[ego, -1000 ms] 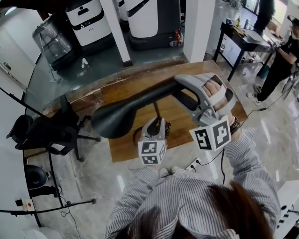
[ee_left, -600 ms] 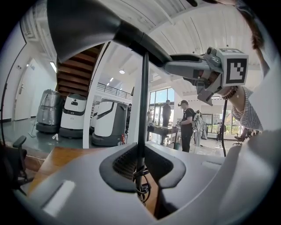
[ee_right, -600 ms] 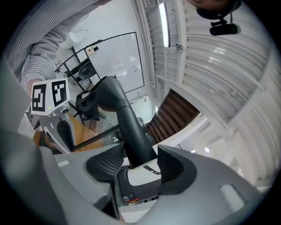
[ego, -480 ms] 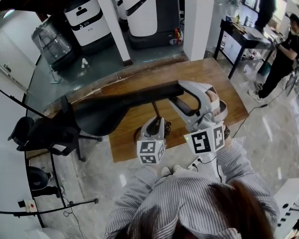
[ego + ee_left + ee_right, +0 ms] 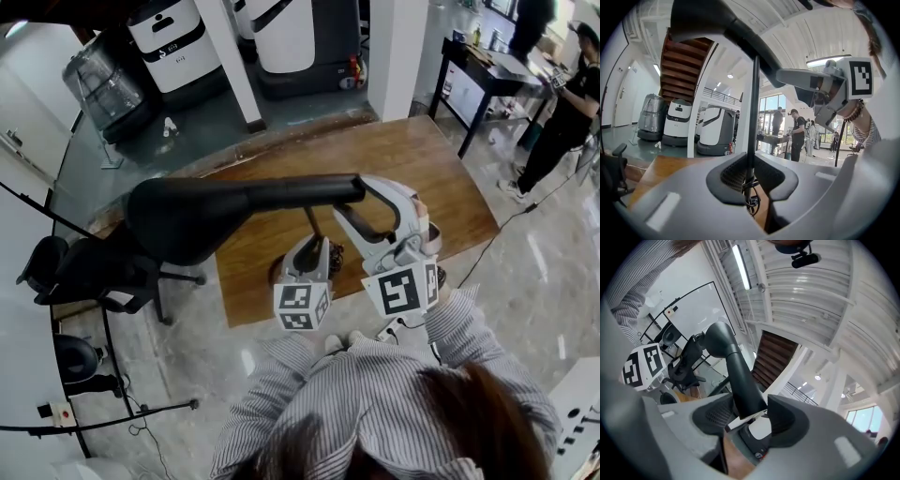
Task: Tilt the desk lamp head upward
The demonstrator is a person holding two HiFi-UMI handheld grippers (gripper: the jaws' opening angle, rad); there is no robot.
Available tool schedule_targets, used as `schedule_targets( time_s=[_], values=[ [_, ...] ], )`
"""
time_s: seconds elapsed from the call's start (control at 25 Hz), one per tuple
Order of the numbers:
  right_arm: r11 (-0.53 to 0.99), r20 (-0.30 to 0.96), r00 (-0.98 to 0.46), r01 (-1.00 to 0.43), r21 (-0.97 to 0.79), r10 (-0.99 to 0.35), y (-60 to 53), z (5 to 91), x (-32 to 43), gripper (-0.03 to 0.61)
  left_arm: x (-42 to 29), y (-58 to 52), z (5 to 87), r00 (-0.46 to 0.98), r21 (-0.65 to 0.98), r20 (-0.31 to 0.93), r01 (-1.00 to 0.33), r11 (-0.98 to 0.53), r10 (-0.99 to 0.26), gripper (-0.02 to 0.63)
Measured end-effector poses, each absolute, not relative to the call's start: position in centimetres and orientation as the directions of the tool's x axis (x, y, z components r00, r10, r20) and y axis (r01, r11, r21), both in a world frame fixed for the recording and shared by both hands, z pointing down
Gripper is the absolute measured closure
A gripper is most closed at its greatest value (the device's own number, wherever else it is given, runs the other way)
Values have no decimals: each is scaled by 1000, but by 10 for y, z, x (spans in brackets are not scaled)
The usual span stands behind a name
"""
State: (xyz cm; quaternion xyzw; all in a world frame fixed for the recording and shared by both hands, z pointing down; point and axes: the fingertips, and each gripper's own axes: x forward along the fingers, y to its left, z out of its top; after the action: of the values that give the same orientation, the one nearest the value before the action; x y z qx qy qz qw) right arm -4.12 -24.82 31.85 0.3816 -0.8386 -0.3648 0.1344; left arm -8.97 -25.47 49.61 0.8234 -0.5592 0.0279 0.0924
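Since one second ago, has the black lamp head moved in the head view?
Yes. The lamp head swung left, past the wooden table's left edge, toward the black chair.

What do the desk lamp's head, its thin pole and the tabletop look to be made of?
The lamp head looks like matte black plastic: smooth moulded curves, dull sheen. The lamp pole is likely black-painted metal: very thin, straight. The tabletop is wood or wood-look laminate: brown, streaked grain.
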Motion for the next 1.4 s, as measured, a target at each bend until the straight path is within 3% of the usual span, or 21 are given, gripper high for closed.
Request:
schedule_targets(
  time_s=[1.4],
  values=[
    [631, -109, -679, -720, 289, -726, -245, 350, -57, 370, -87, -257, 497, 362, 109, 158, -931, -348, -919, 568]
  ],
)
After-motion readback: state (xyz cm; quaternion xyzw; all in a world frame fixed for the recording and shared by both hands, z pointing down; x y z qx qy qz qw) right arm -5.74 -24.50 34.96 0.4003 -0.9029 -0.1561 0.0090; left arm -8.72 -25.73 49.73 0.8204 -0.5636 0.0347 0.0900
